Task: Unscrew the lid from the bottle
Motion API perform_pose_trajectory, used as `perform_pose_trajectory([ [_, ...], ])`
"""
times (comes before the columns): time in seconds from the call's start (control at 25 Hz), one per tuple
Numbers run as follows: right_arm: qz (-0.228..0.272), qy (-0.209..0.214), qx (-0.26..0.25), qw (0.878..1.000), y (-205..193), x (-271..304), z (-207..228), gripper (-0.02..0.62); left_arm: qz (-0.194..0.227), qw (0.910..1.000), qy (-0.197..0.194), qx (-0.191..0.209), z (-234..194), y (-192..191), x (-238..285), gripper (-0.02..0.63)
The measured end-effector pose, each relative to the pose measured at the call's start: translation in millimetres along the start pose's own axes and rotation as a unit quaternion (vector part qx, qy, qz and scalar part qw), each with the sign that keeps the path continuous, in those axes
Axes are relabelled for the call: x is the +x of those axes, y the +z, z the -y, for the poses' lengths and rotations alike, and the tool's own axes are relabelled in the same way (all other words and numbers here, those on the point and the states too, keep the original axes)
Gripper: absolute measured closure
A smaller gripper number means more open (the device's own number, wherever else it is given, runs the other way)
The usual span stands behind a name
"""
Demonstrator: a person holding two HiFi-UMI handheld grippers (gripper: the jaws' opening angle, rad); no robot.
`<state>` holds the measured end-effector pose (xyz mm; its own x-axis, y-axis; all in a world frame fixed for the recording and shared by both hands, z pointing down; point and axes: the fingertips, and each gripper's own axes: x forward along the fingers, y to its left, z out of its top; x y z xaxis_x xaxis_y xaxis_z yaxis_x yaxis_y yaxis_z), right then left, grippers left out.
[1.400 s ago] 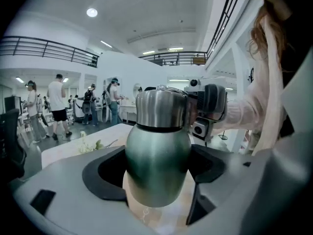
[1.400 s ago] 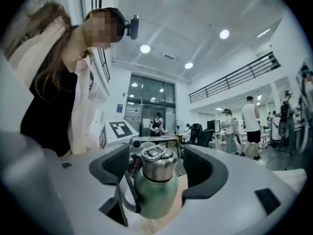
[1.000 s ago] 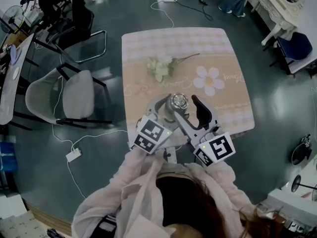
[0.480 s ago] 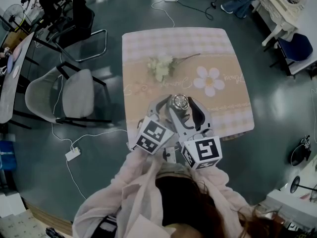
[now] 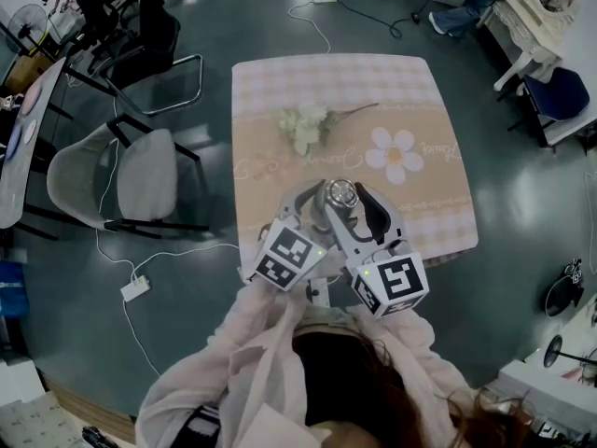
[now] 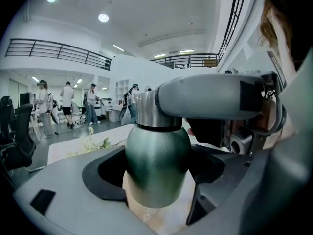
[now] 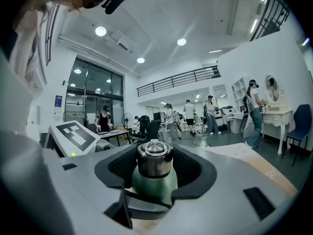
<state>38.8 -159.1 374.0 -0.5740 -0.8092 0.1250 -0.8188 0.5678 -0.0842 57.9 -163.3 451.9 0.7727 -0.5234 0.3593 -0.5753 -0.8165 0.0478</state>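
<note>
A dark green bottle (image 5: pixel 338 194) with a steel lid stands upright near the front edge of the table (image 5: pixel 280 82). My left gripper (image 5: pixel 322 203) is shut on its round body (image 6: pixel 156 165), with a dark pad against each side. My right gripper (image 5: pixel 347 202) comes in higher, at the lid (image 7: pixel 154 160). Its jaws have just been closing and the pads now meet the lid's sides. In the left gripper view, one grey right jaw (image 6: pixel 210 97) crosses in front of the lid (image 6: pixel 146 109). The green shoulder (image 7: pixel 154 187) shows below the lid in the right gripper view.
A white flower sprig (image 5: pixel 303 124) lies on the tablecloth behind the bottle, and a printed daisy (image 5: pixel 394 152) is to its right. Chairs (image 5: pixel 121 171) stand left of the table, with cables on the floor. People walk about in the far background.
The right gripper has swung in toward the left and rolled a little, and its jaws have narrowed around the lid. The left gripper and the bottle have not moved.
</note>
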Motion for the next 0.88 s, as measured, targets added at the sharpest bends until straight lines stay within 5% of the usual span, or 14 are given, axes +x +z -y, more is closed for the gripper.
perform_pose_trajectory([
  [0.4,0.001,0.150,-0.046,0.988,5,-4,-10,0.350,0.007,0.9999,-0.011,-0.003,6,4,-3,0.227],
  [0.88,0.014,0.326,-0.055,0.944,1,-15,-15,0.350,0.004,0.9994,-0.035,0.003,17,0,-6,0.227],
])
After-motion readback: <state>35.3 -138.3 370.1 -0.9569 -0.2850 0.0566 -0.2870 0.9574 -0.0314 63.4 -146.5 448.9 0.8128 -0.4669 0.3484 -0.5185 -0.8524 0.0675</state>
